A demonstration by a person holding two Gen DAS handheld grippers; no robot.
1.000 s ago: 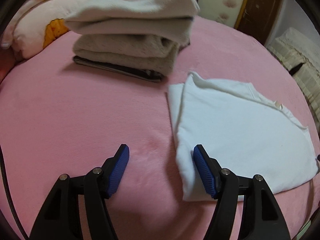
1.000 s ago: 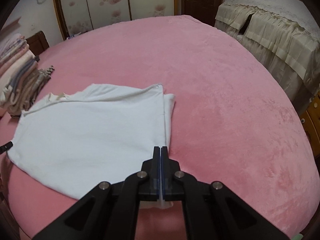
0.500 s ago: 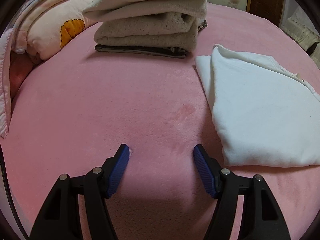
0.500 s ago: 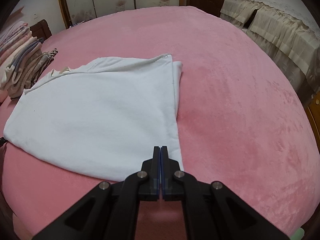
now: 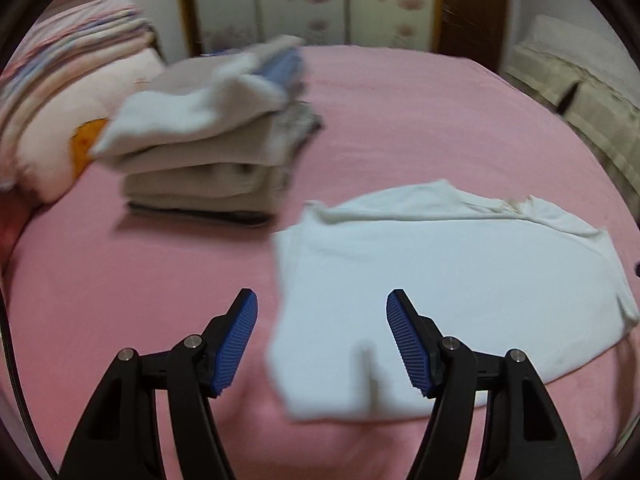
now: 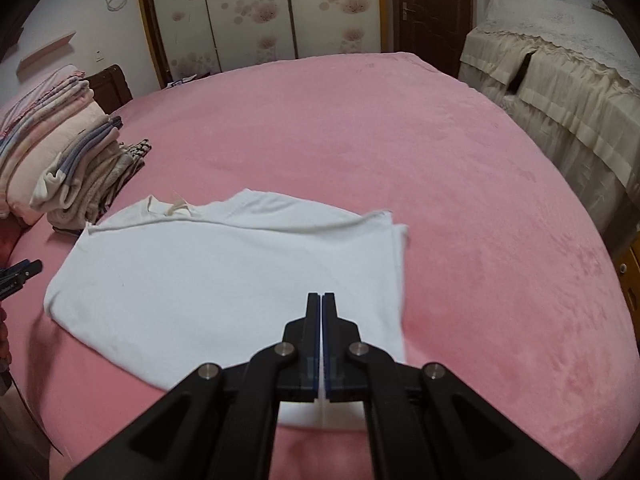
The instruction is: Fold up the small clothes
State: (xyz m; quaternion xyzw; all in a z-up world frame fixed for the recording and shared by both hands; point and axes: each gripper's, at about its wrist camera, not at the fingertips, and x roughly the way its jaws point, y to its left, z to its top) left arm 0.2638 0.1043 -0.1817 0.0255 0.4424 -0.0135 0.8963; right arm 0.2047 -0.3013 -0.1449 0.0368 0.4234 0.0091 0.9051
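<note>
A stack of folded clothes (image 5: 200, 152) is sitting at the far left of the pink bed (image 5: 400, 120), suggesting several pieces are done. The left tool (image 5: 322, 332) is gaping wide, holding nothing, over the near left edge of the white T-shirt (image 5: 440, 272), seemingly half-folded. The right tool (image 6: 321, 344) is pinching shut, apparently on its near hem. No containers are showing.

One white garment (image 6: 240, 280) lies folded flat on the one pink bed (image 6: 480, 200). One stack of folded clothes (image 5: 208, 148) sits beyond it; the layers blur together, so I count roughly five or six pieces without being sure. One pile of folded bedding (image 6: 36, 120) rests at the bed's head. Two grippers are about: the left gripper (image 5: 322, 328) and the right gripper (image 6: 321, 320). One dark door (image 6: 432, 12) stands at the back wall.
</note>
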